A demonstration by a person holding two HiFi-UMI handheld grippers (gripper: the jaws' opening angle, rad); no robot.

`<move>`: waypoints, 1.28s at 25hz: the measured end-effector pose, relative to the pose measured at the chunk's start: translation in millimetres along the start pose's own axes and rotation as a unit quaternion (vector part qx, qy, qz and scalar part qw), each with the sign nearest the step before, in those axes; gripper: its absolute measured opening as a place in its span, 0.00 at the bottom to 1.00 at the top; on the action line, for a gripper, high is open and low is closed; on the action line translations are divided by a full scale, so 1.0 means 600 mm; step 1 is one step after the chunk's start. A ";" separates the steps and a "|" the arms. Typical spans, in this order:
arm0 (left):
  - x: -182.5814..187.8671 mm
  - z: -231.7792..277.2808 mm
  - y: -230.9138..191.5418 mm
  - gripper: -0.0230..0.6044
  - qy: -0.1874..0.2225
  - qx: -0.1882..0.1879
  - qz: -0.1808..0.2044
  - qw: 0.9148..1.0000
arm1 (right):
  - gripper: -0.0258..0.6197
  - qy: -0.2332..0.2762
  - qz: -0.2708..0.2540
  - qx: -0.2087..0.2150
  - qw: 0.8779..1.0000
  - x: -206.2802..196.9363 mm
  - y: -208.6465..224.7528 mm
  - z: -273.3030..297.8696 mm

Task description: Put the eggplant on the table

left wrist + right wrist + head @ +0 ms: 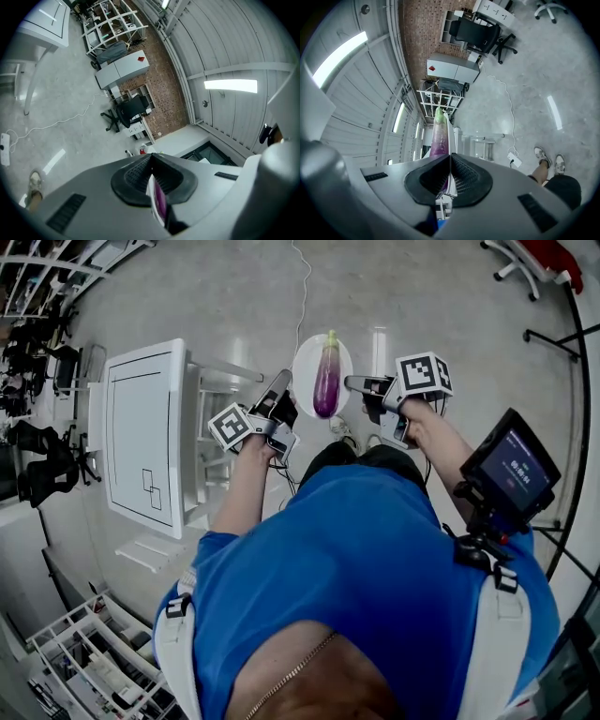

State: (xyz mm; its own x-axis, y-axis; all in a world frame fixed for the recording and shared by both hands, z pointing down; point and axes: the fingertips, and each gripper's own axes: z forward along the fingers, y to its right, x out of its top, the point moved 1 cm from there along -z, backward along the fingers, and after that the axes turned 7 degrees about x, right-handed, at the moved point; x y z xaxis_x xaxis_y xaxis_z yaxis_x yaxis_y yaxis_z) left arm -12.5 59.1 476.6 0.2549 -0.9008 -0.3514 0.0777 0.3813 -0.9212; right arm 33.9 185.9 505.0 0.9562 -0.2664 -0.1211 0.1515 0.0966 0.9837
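**Eggplant carried on a plate held between two grippers**

The eggplant (327,381) lies lengthwise on a white plate (305,362), green stem end pointing away from the person, held in the air above the grey floor (422,296). The left gripper (279,382) is clenched on the plate's left rim and the right gripper (354,383) on its right rim. In the left gripper view the black pads (133,176) are pressed onto the thin white plate edge (152,192), with purple eggplant skin (160,201) showing just behind it. The right gripper view shows the same clamp on the opposite rim (449,136), the eggplant (438,136) rising beyond the pads.

The white worktop (141,437) stands to the person's left, apart from the plate; black outlined rectangles are drawn on its top.

A small screen (511,470) mounted at the person's right shoulder shows lines of text too small to read. Each gripper's cube bears black-and-white square markers, with no lettering.
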 end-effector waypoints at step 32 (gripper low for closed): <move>-0.120 -0.054 0.021 0.05 -0.140 -0.042 0.020 0.989 | 0.06 0.143 0.033 -0.018 0.989 -0.175 0.011 -0.074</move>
State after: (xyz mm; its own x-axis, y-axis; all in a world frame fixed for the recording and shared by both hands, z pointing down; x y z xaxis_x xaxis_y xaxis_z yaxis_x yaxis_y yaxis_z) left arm -61.4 121.9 485.0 0.5134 -0.7881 -0.3396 -0.0160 0.3869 -0.9220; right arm -54.6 257.5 518.2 0.9952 0.0242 -0.0946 0.0903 0.1405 0.9860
